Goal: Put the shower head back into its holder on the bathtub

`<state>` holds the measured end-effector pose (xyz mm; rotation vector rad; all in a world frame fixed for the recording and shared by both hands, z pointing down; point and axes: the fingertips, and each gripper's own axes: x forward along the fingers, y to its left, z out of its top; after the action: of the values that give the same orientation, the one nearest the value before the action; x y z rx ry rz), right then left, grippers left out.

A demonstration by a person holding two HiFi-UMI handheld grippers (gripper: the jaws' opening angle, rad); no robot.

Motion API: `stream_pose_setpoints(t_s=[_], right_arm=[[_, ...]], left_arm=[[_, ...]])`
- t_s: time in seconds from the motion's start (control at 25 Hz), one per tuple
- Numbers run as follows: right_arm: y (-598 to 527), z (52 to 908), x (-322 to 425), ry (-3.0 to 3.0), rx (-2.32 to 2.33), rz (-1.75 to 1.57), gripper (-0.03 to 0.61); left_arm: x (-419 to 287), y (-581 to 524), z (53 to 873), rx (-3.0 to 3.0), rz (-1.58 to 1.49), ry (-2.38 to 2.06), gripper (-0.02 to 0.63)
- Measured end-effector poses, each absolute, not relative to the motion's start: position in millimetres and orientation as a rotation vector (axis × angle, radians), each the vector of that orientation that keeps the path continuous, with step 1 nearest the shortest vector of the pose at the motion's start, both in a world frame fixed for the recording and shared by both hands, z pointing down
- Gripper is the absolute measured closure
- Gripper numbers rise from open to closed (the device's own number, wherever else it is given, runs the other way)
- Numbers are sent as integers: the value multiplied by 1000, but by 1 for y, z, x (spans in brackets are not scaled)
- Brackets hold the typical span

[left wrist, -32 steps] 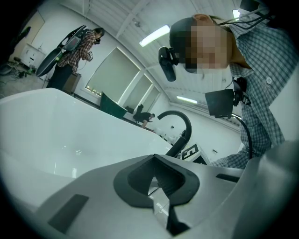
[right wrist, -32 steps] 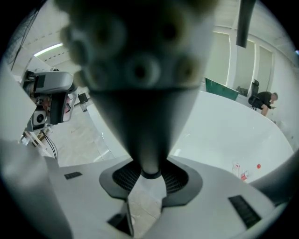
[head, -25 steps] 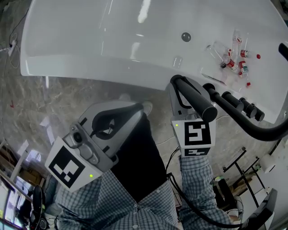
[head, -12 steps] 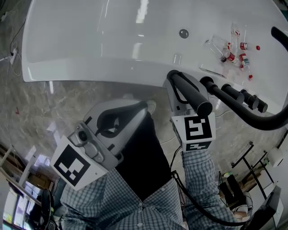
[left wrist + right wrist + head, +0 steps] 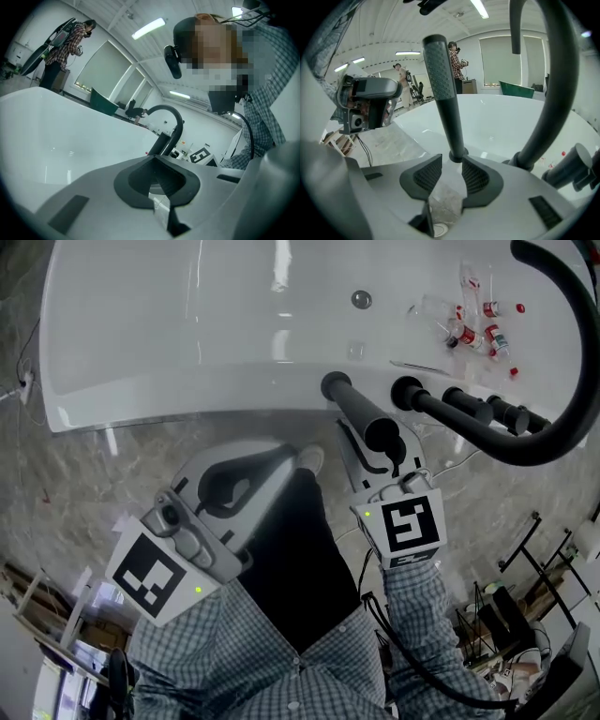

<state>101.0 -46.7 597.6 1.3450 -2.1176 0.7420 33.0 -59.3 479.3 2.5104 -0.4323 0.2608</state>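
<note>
My right gripper (image 5: 451, 165) has its jaws spread wide, with only open floor showing through the gap between the ribbed pads (image 5: 427, 174). Nothing is pinched. The shower head (image 5: 444, 93) stands upright just past the jaw tips, in line with the gap. Its thin lower end sits in the round holder (image 5: 457, 156), close against the tip of one pad, and I cannot tell whether they touch. In the head view the holder sits on the near rim of the bathtub (image 5: 169, 395), toward its right end. The stick's upper end reaches back over my right gripper.

Just beside the holder, farther right along the same rim, a thick black spout (image 5: 551, 93) rises and arches overhead. A row of black knobs (image 5: 487, 409) follows it toward the right corner. Beyond them, several small bottles (image 5: 473, 329) lie scattered on the white surface near the far right corner.

My left gripper (image 5: 155, 168) has its jaws pressed together, holding nothing. It hangs over the stone floor (image 5: 112, 456) on the near side of the bathtub, well apart from the shower head. My leg (image 5: 300, 549) is between the two grippers.
</note>
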Motion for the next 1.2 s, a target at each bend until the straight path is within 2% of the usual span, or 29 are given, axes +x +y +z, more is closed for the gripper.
stream_pose_setpoints(t_s=[0.08, 0.2, 0.36, 0.64, 0.76, 1.2], right_arm=[[-40, 586, 102, -2138, 1353, 768, 446], [-39, 556, 102, -2191, 1381, 771, 511], [-44, 509, 107, -2235, 1417, 735, 535], [-48, 417, 127, -2229, 1494, 573, 541], [-40, 379, 133, -2223, 1565, 604, 544], [-32, 244, 119, -2336, 1714, 494, 545]], left_arm=[[36, -61, 472, 2534, 278, -417, 606], [41, -65, 452, 2559, 256, -402, 606], [44, -72, 417, 2564, 168, -404, 606], [43, -73, 342, 2661, 177, -384, 606], [44, -69, 305, 2680, 162, -372, 606], [26, -47, 188, 2818, 54, -368, 606]])
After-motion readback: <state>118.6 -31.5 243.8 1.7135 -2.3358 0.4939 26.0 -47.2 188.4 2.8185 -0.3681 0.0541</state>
